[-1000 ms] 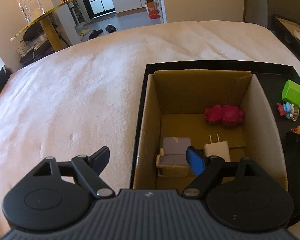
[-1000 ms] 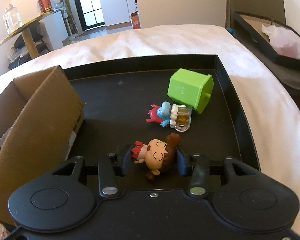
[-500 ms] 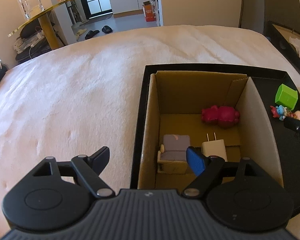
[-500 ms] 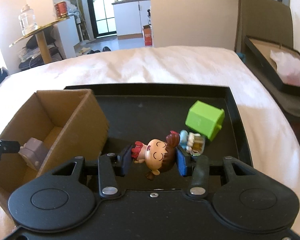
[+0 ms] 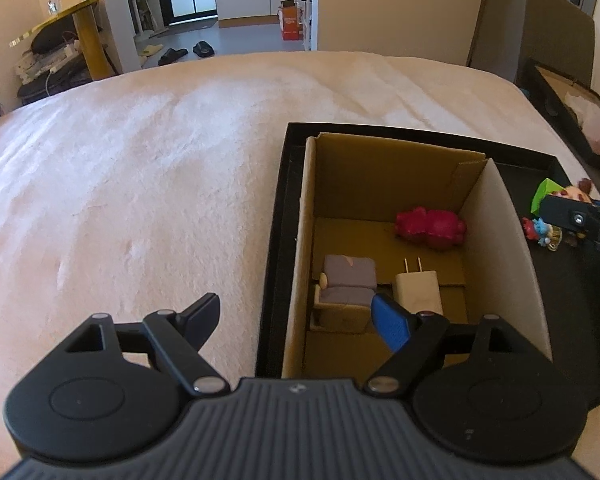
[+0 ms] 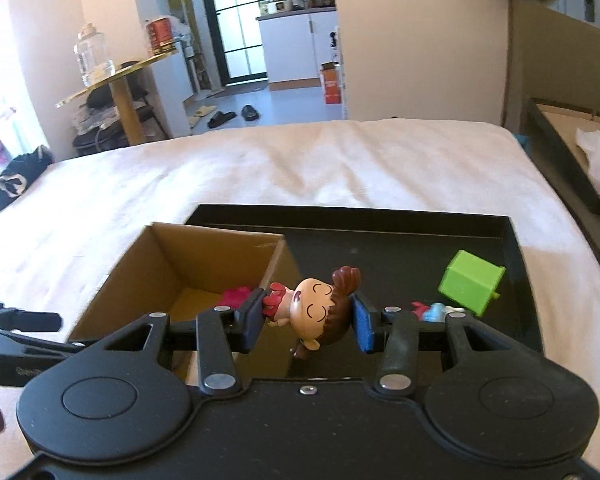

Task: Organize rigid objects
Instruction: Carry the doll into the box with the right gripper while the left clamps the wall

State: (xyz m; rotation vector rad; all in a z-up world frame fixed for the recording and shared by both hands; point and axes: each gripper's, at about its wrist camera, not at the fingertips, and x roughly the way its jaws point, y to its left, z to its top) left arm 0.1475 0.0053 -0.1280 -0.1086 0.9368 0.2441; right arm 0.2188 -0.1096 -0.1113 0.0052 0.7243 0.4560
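Left gripper (image 5: 296, 316) hangs wide open and empty at the near-left corner of the open brown cardboard box (image 5: 500, 240), which already holds a grey toy armchair (image 5: 348, 284), white plug-in charger (image 5: 418, 292) and red plastic figure (image 5: 430, 226). Right gripper (image 6: 308, 314) is clamped sideways on the brown-haired cartoon doll figurine (image 6: 318, 308), held clear above the box's right wall, probably for a drop inside. Right of the box, the green plastic cube (image 6: 470, 282) and small blue-and-red figurine (image 6: 432, 308) lie unsorted on the black tray (image 6: 380, 216).
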